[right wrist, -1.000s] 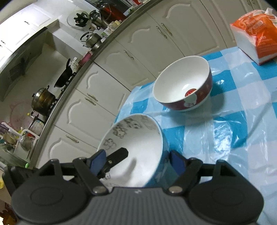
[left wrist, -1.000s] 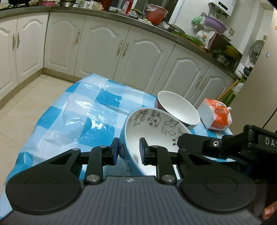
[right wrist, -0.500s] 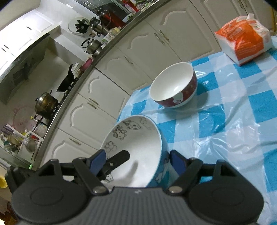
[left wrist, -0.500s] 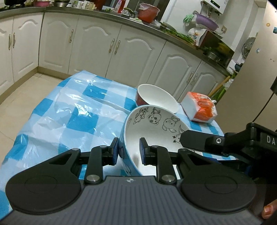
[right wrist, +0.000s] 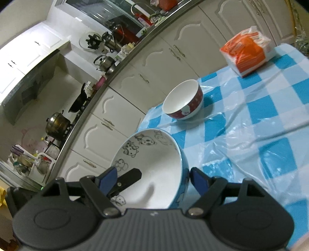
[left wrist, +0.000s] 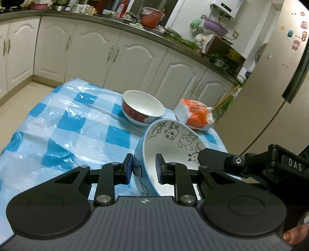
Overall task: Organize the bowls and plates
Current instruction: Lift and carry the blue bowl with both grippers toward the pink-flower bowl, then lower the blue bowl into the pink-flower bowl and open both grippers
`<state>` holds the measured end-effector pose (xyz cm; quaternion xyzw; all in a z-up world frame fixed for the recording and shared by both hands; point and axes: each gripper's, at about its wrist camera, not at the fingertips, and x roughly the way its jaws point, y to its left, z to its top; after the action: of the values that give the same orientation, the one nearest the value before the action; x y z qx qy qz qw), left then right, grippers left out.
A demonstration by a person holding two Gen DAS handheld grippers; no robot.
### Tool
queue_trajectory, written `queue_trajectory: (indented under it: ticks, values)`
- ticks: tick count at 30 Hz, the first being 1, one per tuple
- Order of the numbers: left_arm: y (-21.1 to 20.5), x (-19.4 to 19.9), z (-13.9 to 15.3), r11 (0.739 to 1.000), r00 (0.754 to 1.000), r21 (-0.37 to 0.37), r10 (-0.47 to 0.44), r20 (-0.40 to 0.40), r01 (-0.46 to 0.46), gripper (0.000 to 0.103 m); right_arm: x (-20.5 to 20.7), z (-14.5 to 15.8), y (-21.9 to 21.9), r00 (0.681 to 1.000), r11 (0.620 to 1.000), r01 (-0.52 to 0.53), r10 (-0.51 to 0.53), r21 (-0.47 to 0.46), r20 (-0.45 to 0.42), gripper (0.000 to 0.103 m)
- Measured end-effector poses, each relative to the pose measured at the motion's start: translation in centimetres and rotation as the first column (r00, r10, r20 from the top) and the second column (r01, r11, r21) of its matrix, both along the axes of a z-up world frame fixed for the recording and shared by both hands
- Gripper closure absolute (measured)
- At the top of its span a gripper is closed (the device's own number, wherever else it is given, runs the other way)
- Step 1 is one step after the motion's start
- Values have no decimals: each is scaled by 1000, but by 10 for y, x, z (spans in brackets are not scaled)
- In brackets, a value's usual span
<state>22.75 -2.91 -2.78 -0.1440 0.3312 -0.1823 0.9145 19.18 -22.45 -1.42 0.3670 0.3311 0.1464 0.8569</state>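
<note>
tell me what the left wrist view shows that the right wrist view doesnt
Only the left wrist view shows the purple basin and the greens on the counter.

Only the right wrist view shows the kettle and the lidded pot along the counter.

Both show the cartoon bowl gripped on opposite rim sides by the left gripper and the right gripper, plus the red bowl, the orange pack and the checked tablecloth.

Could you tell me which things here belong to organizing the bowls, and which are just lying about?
Part of the job:
- cartoon bowl, lifted, gripped by the left gripper and right gripper
- red bowl, on the tablecloth

Lying about:
- orange packet
- countertop clutter
</note>
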Motion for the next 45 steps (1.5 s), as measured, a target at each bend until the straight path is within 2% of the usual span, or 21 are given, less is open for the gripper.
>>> queue_trajectory:
  ticks: [13, 23, 34, 45]
  values:
    - [-24, -43, 3, 994, 997, -70, -80, -4, 79, 80, -81, 18, -34, 997, 998, 60, -62, 35, 37, 20]
    - [-56, -75, 8, 981, 985, -80, -174, 11, 174, 80, -142, 22, -67, 987, 988, 143, -148, 61, 70, 20]
    - [-106, -98, -10, 963, 964, -63, -263, -31, 261, 80, -196, 11, -101, 964, 966, 248, -254, 74, 81, 19]
    - [-138, -100, -31, 959, 956, -4, -282, -81, 283, 80, -212, -15, -119, 951, 948, 299, -306, 109, 48, 19]
